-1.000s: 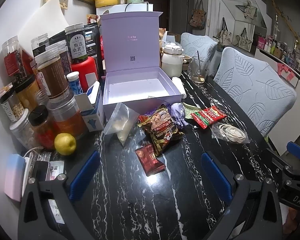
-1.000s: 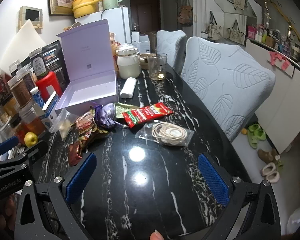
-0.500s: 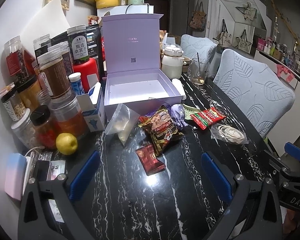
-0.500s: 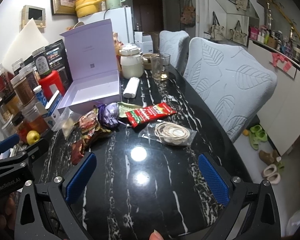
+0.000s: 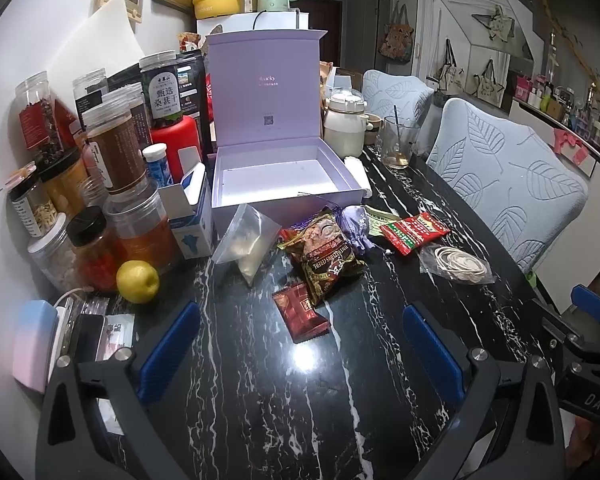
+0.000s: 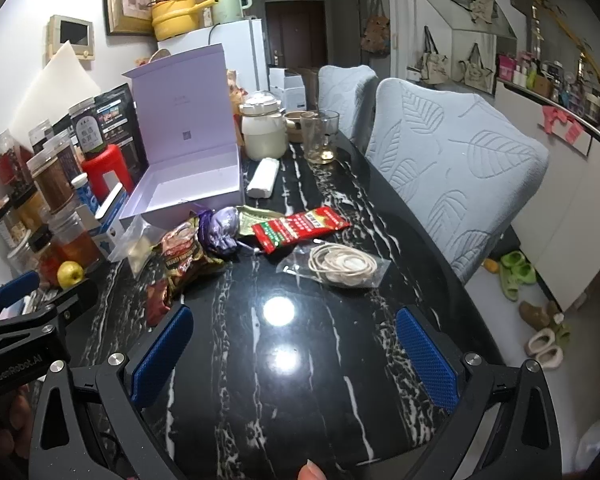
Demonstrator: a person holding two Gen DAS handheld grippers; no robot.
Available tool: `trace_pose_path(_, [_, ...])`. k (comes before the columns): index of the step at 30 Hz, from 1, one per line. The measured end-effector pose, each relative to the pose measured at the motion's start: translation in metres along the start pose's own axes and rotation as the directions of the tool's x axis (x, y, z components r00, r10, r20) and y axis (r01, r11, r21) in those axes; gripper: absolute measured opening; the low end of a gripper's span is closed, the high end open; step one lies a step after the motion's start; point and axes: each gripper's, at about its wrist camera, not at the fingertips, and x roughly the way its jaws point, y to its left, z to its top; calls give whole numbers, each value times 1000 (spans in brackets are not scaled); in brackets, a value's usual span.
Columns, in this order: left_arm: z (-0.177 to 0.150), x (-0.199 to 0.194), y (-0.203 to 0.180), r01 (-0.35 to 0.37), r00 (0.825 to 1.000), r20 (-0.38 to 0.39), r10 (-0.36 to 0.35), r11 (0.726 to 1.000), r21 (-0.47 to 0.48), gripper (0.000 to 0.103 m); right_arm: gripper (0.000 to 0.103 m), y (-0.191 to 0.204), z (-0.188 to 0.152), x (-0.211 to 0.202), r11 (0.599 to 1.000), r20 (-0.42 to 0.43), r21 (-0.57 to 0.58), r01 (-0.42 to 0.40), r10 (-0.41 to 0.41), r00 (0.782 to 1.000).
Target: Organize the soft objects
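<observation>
An open lilac box [image 5: 284, 176] [image 6: 188, 184] stands empty on the black marble table [image 5: 260, 400]. In front of it lie soft packets: a clear bag of white grains [image 5: 246, 240], a brown snack pack [image 5: 328, 256] [image 6: 182, 254], a small red packet [image 5: 300, 312], a purple pouch [image 5: 356, 228] [image 6: 222, 228], a red-green sachet [image 5: 414, 232] [image 6: 300, 226], and a clear bag of rubber bands [image 5: 456, 264] [image 6: 340, 266]. My left gripper [image 5: 300, 352] is open and empty, just short of the red packet. My right gripper [image 6: 294, 356] is open and empty, short of the rubber bands.
Jars and bottles [image 5: 112, 160] crowd the table's left side, with a yellow lemon [image 5: 137, 282], a phone and a pink case [image 5: 32, 344]. A ceramic jar [image 5: 346, 128], a glass [image 5: 398, 142] and a white roll [image 6: 264, 178] stand behind the box. Two chairs [image 6: 452, 168] line the right edge.
Both views have shifted slightly; the grippers have crept a little toward the packets. Nothing on the table has moved and both grippers stay open.
</observation>
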Motion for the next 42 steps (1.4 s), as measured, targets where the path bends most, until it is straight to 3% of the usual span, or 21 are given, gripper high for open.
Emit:
trace_pose_path(13, [-21,1,4,0,999,-46,-1,1000,-22,103,103,-6,-18,0,1000,-28,16,-27,28,999])
trace_pose_path(23, [-37,11,24,-24,996,-92,15,995,-99,103,103,-6,-34,16,996,-68,6,-93,94,993])
trace_pose_path(36, [-43,30,60,-102,989,-123,84,983,-152,103,103,38,-33,65,966,-160,-84,-246,231,960])
trace_pose_path(42, [-47,46,88,-136,981,-165,102,969,-208,103,96,65,-31,93,941,-205,-127,-313,284,937])
